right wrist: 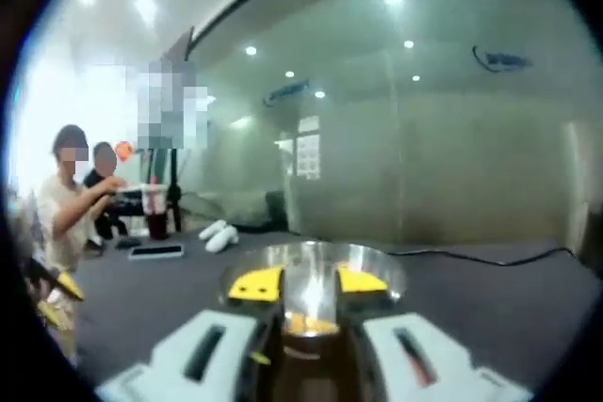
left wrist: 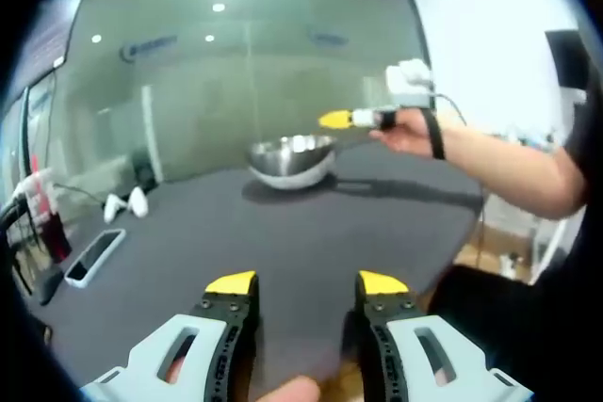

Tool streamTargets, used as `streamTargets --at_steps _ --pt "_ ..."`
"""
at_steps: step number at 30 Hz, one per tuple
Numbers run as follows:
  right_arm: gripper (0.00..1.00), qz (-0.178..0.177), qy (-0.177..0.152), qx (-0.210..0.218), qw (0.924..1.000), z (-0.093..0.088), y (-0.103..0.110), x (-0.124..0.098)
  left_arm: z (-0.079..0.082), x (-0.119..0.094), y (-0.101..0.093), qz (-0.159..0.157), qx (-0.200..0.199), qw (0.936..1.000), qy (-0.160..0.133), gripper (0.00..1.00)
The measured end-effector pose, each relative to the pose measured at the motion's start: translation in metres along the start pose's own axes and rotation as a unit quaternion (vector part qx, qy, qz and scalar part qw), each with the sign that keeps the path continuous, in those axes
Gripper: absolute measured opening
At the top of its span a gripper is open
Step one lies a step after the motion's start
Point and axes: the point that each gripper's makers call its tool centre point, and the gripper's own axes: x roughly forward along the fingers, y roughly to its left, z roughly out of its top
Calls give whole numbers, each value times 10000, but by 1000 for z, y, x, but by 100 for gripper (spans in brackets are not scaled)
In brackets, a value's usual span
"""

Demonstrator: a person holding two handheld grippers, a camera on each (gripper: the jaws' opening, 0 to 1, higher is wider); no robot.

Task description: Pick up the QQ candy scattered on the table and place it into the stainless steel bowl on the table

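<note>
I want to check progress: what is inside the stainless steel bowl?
In the right gripper view, the stainless steel bowl shows an orange-yellow glint between the right gripper jaws, possibly candy. The jaws cover the rest.

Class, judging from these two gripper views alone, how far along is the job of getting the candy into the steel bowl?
Done: cannot be told; the bowl's contents are unclear. In hand: the right gripper hangs over the bowl with an orange-yellow piece, probably candy, between its jaws, so a drop looks near. The left gripper is open, holding nothing, above the dark table. Left: releasing that piece; no scattered candy can be made out.
</note>
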Motion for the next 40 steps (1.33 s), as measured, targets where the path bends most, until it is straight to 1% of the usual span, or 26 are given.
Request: streamTargets --at_steps 2,4,6,9,12,13,14,17,20,22,23,24,26,28,34,40 --pt "21 167 -66 21 9998 4 4 -12 1 1 -1 -17 38 10000 7 42" --pt "22 217 -88 65 9997 5 6 -29 2 2 -1 -37 46 10000 -20 42" --pt "22 261 -79 89 9996 4 6 -40 4 2 -1 -39 44 10000 -46 42" --pt "22 391 35 30 9992 -4 8 -62 5 3 -1 -43 38 10000 -75 42" --pt "23 427 154 -53 9990 -15 10 -84 4 4 -2 -53 65 9999 -59 42" --pt "23 434 196 -60 9988 -19 16 -95 4 4 -1 -44 58 10000 -62 42" --pt "24 417 235 -62 9988 -23 16 -103 4 4 -1 -39 45 10000 -67 42" --pt "24 362 238 -12 9991 -27 11 -121 3 5 0 -34 45 10000 -60 42" --pt "24 375 262 -19 9990 -33 14 -141 4 5 0 -19 50 10000 -75 42" --pt "24 418 306 -140 9986 -38 18 -152 7 5 0 -14 48 9999 -116 42" --pt "24 395 350 -392 9978 -42 19 -157 7 6 0 -13 51 9999 -118 42" --pt "24 377 373 -536 9972 -45 19 -160 7 6 0 -9 55 9999 -111 42" --pt "24 411 458 -457 9971 -54 19 -162 6 8 0 -10 64 9999 -81 42" --pt "24 422 481 -405 9971 -57 20 -164 5 10 0 -21 67 10000 -68 42" --pt "24 409 436 -355 9976 -55 19 -161 8 11 -4 -81 122 9999 -75 42" --pt "24 451 512 -329 9971 -60 22 -156 4 4 6 28 69 9999 -71 42"
